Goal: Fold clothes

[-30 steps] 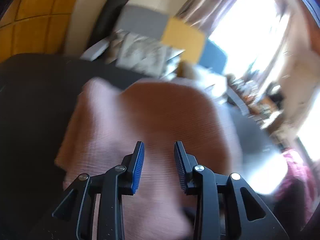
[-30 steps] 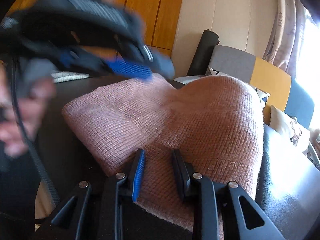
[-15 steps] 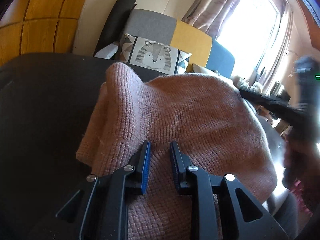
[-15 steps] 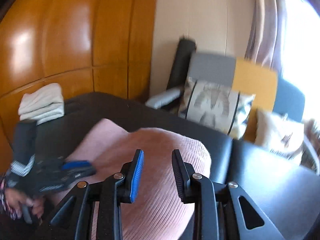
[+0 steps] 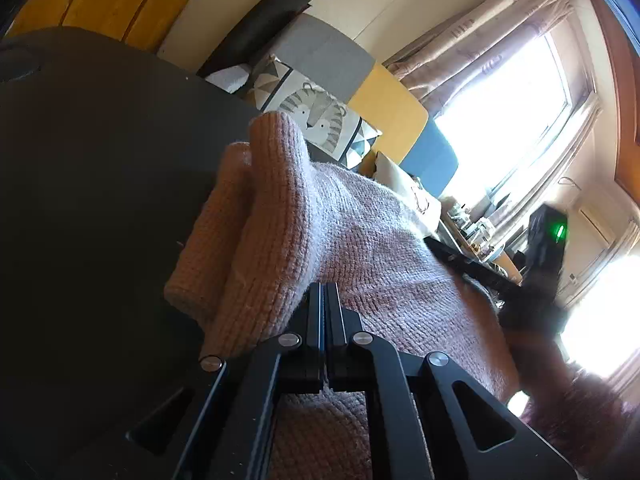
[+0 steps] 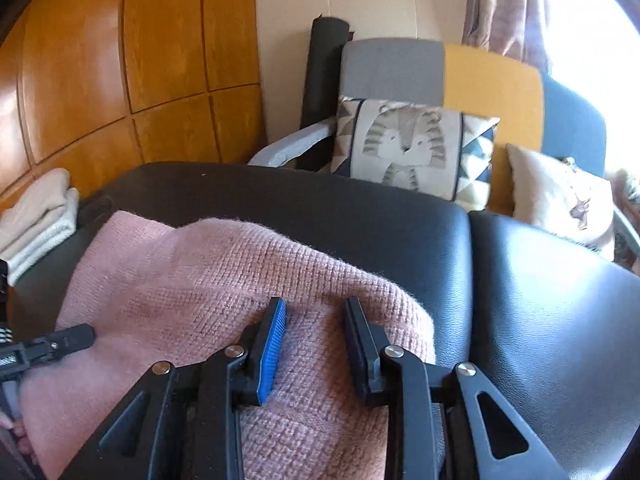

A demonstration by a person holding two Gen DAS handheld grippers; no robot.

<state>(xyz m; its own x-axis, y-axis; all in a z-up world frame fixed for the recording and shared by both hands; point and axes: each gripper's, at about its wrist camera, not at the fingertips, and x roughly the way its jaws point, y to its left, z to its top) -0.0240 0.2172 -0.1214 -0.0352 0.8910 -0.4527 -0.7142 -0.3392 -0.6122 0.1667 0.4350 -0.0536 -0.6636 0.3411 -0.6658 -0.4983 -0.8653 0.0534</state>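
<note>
Left gripper point(image 5: 324, 292) jaws just closed, apparently pinching the pink sweater point(image 5: 372, 248); right gripper point(image 6: 314, 320) parted above it: grab deeper before lifting

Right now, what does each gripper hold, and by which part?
The left gripper is shut at the pink sweater's folded edge; a pinch cannot be told. The right gripper holds nothing.

Dusty pink knit on black – warm wood and bright cushions behind.

Pink sweater point(image 6: 208, 280) in waffle-like knit, on black leather surface point(image 6: 540, 320); cream folded clothes point(image 6: 36, 220) at left; amber wood panelling point(image 6: 120, 60); cushion point(image 6: 408, 148) printed with grey striped tiger and triangles in grey, teal and cream; chair backs point(image 6: 492, 80) grey, mustard, blue; black grippers – blue pad on right gripper point(image 6: 314, 320); plain cream cushion point(image 6: 560, 208).
</note>
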